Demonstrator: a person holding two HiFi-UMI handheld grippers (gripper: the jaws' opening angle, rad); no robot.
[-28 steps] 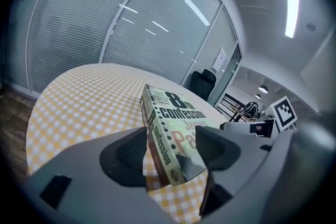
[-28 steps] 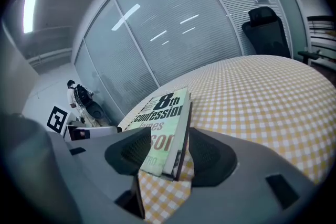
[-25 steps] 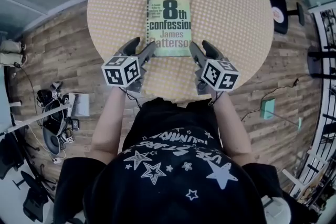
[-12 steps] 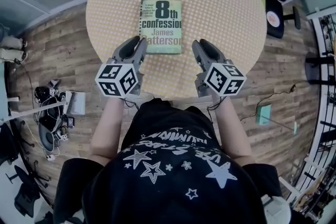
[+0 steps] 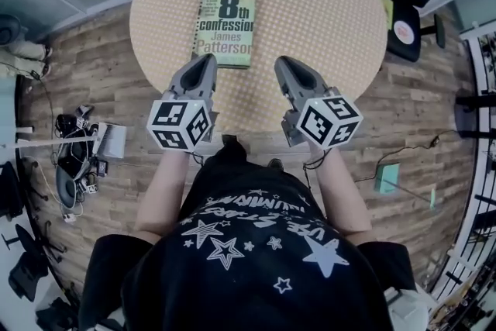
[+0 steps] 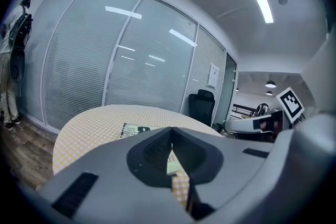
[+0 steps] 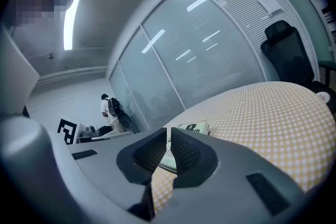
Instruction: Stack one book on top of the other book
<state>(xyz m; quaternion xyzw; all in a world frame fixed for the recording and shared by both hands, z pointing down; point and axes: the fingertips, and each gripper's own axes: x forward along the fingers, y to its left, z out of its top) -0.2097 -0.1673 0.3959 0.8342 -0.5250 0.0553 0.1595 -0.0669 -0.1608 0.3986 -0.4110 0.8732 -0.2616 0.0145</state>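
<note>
Book: the pale green paperback book [image 5: 225, 29] lay flat on the left part of the round, yellow-checked table [image 5: 325, 4].
Left gripper: the grey left gripper [image 5: 208, 60] had just closed; jaws together, nothing between them. The book lay just ahead, untouched.
Right gripper: the grey right gripper [image 5: 280, 62] had just closed, empty. The book lay ahead to its left, apart.

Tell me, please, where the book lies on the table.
In the head view the book lies flat on the left part of the round table, just beyond the tip of the left gripper.
</note>
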